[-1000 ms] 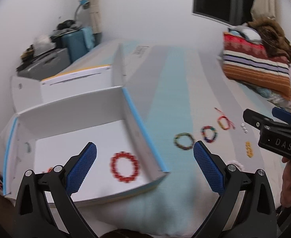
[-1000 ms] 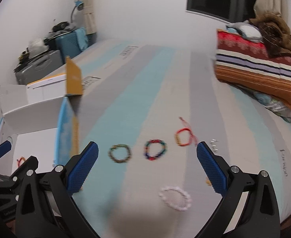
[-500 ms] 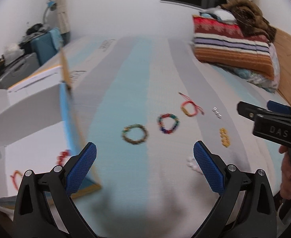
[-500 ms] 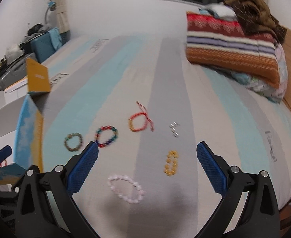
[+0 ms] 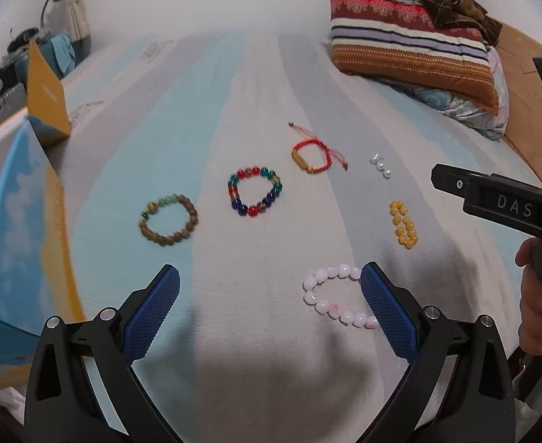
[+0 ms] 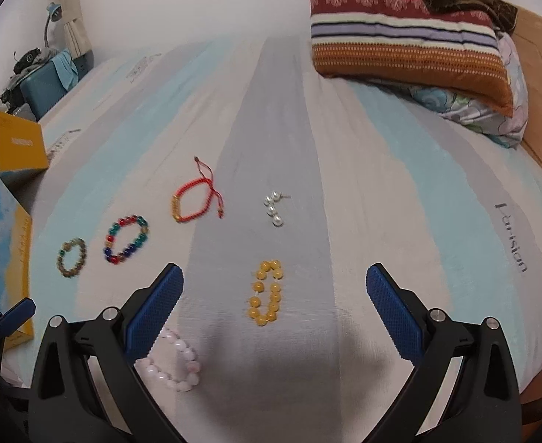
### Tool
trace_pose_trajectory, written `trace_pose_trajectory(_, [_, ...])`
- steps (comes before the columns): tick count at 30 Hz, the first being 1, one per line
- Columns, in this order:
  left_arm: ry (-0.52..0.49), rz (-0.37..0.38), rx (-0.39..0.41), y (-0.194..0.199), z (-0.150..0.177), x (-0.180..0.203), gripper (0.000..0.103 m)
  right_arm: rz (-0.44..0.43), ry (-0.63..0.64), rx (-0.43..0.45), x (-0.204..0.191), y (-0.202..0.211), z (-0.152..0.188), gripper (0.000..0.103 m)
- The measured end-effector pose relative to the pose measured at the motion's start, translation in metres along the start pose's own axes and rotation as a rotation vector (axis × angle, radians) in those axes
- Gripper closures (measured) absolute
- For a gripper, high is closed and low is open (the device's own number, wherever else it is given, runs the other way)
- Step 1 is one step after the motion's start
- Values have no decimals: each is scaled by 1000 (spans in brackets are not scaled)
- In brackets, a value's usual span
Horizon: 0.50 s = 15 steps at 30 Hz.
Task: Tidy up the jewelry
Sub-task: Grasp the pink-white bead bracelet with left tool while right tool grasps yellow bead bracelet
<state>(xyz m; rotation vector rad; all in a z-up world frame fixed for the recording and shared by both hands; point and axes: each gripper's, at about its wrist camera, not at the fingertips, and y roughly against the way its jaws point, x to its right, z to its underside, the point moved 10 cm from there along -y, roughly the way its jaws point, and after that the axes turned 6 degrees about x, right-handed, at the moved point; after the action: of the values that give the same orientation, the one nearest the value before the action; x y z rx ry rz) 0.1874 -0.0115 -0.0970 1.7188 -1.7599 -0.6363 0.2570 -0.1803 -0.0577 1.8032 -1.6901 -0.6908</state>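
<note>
While both tools hover spread wide and empty above the bed (image 6: 363, 140), six pieces lie loose on its striped cover. Judging by aim, the right tool (image 6: 274, 295) is lined up on the yellow bead bracelet (image 6: 266, 292), the left tool (image 5: 269, 301) near the pink bead bracelet (image 5: 335, 301). Come straight down, straddle one side of the ring and pinch beads, not fabric, before carrying it to the box (image 5: 31, 199) at left.
</note>
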Motion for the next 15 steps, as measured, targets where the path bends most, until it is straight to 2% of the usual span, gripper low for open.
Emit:
trace_pose_trajectory(8, [-47,-8,-41,-36,19,8,6,-22,-5,-94,6,-49,30,9])
trace_pose_trajectory(14, [-97,-28,-78,-55,35,14,6,-35,-1,-149,2,-66,44,18])
trace_pose_trajectory(15, [-106,-35,-84,-59,37,14,6,-37,-7,-155,2,-68,45,22])
